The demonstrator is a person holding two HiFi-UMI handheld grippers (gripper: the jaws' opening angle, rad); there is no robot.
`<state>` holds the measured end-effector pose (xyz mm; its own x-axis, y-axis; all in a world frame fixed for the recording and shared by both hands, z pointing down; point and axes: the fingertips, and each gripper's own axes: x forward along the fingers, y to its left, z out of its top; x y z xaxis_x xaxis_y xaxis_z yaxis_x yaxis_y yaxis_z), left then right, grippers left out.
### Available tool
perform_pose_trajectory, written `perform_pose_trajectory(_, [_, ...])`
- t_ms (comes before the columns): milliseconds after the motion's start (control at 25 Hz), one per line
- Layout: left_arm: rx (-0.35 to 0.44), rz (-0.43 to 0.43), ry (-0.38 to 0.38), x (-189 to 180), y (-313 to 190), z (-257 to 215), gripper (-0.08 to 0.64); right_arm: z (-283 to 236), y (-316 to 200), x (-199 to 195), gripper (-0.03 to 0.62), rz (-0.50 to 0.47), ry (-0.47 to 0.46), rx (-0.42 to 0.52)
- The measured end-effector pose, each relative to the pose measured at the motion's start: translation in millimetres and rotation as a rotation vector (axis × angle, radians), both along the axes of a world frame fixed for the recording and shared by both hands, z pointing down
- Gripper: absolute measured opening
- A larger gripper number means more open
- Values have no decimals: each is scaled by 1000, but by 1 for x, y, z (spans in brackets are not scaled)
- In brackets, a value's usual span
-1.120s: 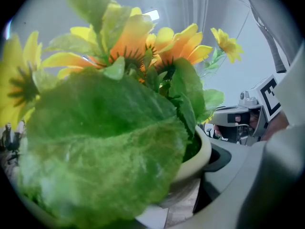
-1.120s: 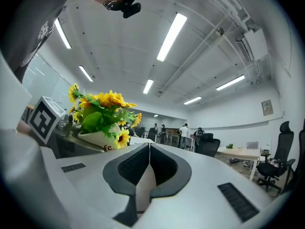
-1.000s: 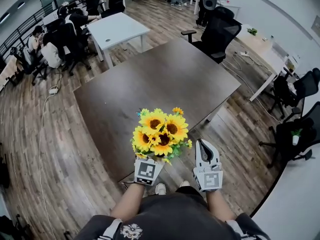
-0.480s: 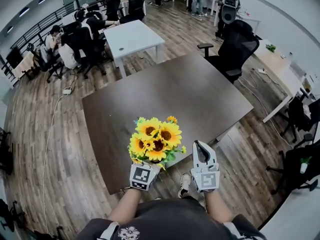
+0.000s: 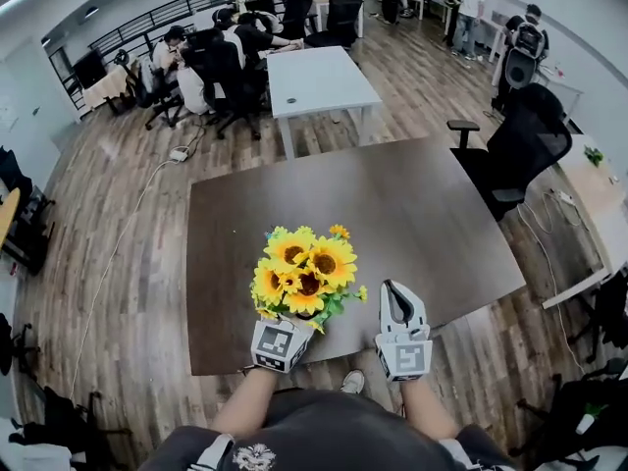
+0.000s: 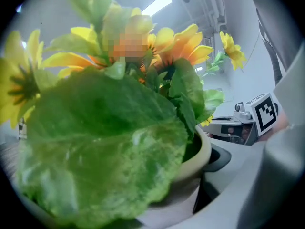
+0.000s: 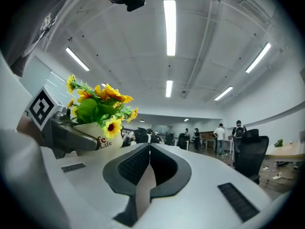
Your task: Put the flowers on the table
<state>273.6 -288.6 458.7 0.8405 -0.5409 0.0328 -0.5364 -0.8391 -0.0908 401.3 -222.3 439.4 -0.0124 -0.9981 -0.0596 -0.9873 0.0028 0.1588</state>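
- The left claw [image 5: 284, 334] sat at about 6 o'clock in the head view, its jaws clamped on a cream pot [image 6: 204, 152] from either side. The left gripper view showed one grey jaw pressed against the pot wall, and leaves filled the rest of that view.
- The flowers [image 5: 305, 272], a bunch of yellow sunflowers with green leaves, stood upright in that pot. They were carried over the near edge of the dark brown tabletop [image 5: 392, 204], and I could not tell how high above it.
- By my judgement the task was partly done. The flowers had been picked up and brought to the tabletop, but the pot was not yet set down and the claw had not let go.
- What was left was to lower the pot onto the bare wood towards 12 o'clock, part the jaws and draw the claw clear.
- The right claw [image 5: 396, 300] hung just beside the flowers at about 5 o'clock. Its jaws were together with nothing between them, as the right gripper view showed plainly.
- A black office chair [image 5: 518, 145] stood against the tabletop's far corner at about 2 o'clock, well apart from the flowers.
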Motion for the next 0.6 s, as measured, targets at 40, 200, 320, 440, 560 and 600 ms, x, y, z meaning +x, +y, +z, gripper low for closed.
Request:
perform_pose_trajectory(40, [-7, -30, -2, -1, -5, 2, 546, 4, -5, 1, 23, -28, -8, -9])
perform_pose_trajectory(200, [-45, -123, -24, -9, -12, 19, 545, 26, -19, 1, 23, -113, -32, -58])
perform_pose_trajectory(320, [-74, -162, -43, -17, -19, 35, 546, 36, -34, -5, 23, -167, -42, -81])
perform_pose_trajectory(440, [-80, -199, -72, -23, -31, 46, 546, 45, -53, -15, 23, -223, -33, -102])
perform_pose_trajectory(560, [-93, -225, -88, -33, -39, 57, 546, 55, -66, -24, 23, -247, -47, -129])
perform_pose_trajectory(600, [-97, -228, -93, -36, -40, 62, 545, 59, -71, -28, 23, -255, -56, -139])
